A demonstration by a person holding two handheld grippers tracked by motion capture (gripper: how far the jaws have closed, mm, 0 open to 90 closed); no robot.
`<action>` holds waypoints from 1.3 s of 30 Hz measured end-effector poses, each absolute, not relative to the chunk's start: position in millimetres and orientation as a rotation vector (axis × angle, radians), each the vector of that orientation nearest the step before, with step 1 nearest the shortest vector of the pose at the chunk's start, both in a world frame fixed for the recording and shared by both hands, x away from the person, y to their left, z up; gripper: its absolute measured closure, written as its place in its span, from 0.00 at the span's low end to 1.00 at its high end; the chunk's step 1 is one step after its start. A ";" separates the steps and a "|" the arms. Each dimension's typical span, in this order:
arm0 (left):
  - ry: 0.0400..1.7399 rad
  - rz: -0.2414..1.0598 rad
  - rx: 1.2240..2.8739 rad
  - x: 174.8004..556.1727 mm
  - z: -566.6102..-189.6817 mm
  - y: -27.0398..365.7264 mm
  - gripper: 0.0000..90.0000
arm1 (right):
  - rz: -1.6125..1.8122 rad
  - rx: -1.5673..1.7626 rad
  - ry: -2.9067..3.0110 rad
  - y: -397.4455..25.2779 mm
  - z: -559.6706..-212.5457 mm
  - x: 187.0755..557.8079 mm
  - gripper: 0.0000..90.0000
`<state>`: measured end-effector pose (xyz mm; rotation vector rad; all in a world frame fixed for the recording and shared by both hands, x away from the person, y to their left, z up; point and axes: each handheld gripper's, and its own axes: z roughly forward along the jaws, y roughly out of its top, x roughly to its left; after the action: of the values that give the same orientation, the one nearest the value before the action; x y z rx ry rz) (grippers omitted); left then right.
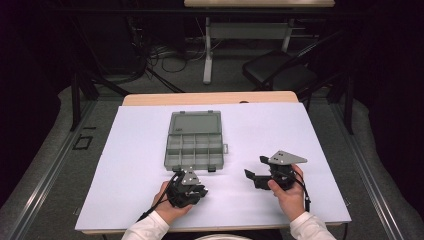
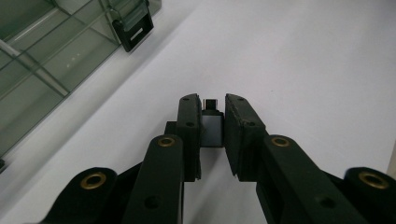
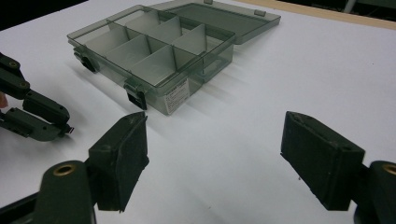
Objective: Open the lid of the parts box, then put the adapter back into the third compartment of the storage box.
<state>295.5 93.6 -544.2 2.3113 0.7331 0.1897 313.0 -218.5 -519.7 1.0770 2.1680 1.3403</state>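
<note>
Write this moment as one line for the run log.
left tongs: shut on small part | right tongs: open, empty | box: lid open | table

A small white label (image 3: pixel 176 95) sits on the front wall of the compartment box (image 3: pixel 154 51), at about six o'clock; its print is too small to read.

Open compartment box (image 1: pixel 194 145) lies mid-table (image 1: pixel 300 130), lid toward far edge; left gripper (image 1: pixel 196 192) before it, right gripper (image 1: pixel 255 174) at its right, near front edge.

surface: white table (image 1: pixel 300 130) | on it: open grey compartment box (image 1: pixel 194 142), lid flat behind
</note>
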 end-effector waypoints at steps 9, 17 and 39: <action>0.778 0.202 2.224 296.0 -536.2 102.2 0.85 | 1.341 1.081 2.168 -218.9 -519.9 313.5 0.25; 0.804 0.244 2.173 297.1 -530.7 110.3 0.85 | 1.342 1.085 2.166 -219.7 -520.1 314.2 0.25; 0.957 0.340 2.024 299.3 -521.2 123.9 0.85 | 1.341 1.091 2.163 -221.2 -522.0 316.7 0.25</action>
<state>299.3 123.9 -521.2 2.0237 0.9574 0.3401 316.7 -221.2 -522.0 1.0906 2.1634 1.3413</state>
